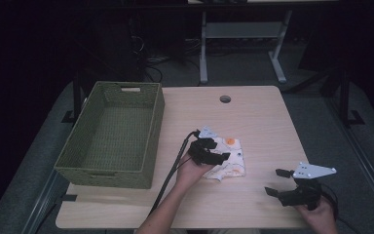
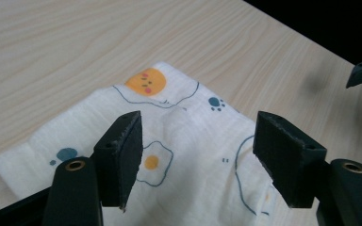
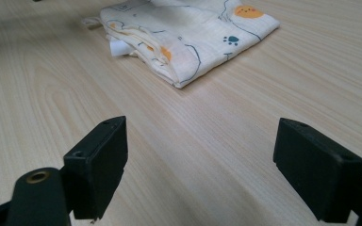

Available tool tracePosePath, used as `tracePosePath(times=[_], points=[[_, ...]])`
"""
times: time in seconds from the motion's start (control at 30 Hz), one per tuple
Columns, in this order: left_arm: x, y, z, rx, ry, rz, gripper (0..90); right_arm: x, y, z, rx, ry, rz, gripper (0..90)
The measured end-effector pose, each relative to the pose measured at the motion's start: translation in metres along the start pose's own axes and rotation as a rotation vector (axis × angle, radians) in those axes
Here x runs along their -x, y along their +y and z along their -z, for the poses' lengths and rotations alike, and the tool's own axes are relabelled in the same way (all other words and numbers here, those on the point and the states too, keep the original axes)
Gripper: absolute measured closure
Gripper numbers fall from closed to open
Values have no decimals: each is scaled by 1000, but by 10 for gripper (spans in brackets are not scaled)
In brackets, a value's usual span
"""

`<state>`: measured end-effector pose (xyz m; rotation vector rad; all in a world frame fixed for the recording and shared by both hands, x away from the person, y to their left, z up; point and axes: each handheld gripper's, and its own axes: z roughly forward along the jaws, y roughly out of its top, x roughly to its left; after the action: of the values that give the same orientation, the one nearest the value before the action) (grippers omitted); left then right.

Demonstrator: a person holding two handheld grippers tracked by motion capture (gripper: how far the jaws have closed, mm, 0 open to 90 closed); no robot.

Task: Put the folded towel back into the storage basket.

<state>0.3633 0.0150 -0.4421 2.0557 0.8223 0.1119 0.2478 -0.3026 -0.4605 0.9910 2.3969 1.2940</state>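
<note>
A folded white cloth [image 1: 231,158] printed with fried eggs and paw marks lies on the wooden table [image 1: 263,117], right of centre. My left gripper [image 1: 219,148] hovers over the cloth's left part, open; the cloth [image 2: 179,136] shows between and below the jaws, which do not hold it. Near the front right edge, my right gripper [image 1: 277,181] stands open above bare wood, apart from the cloth. In the right gripper view the folded cloth [image 3: 188,33] lies ahead, beyond the gripper [image 3: 200,167].
A green woven basket [image 1: 114,134] with nothing in it stands on the table's left side. A round cable hole [image 1: 225,99] is at the table's back. Desk legs and cables stand on the floor behind. Bare wood lies between cloth and right gripper.
</note>
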Motion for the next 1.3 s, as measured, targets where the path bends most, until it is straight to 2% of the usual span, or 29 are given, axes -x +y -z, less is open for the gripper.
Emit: tracePosePath(times=[0.2,0.4,0.47,0.53,0.57,0.67,0.7,0.73,0.77,1.07,1.3], points=[[-5,1,-11,-53,24,-4,375,0,0,0,1,2,0,180],[-6,-1,-24,-105,47,18,410,0,0,0,0,4,3,181],[-5,-3,-28,-128,60,11,420,0,0,0,-2,5,3,181],[-3,-5,-31,-135,100,-26,463,0,0,-1,-4,6,1,181],[-3,-5,-31,-135,100,-26,487,0,0,-1,-4,6,1,181],[2,-5,-33,-145,143,-80,512,0,0,-1,-6,9,4,181],[2,-5,-33,-145,143,-80,519,0,0,-1,-6,9,4,181],[6,-6,-34,-151,176,-127,529,-1,0,-2,-6,9,5,181],[8,-6,-35,-152,184,-134,536,-1,0,-2,-7,8,7,181],[5,-7,-33,-147,192,-126,685,-2,0,-2,-11,7,13,181],[-1,-7,-31,-141,191,-104,802,-2,0,-2,-18,6,12,181]])
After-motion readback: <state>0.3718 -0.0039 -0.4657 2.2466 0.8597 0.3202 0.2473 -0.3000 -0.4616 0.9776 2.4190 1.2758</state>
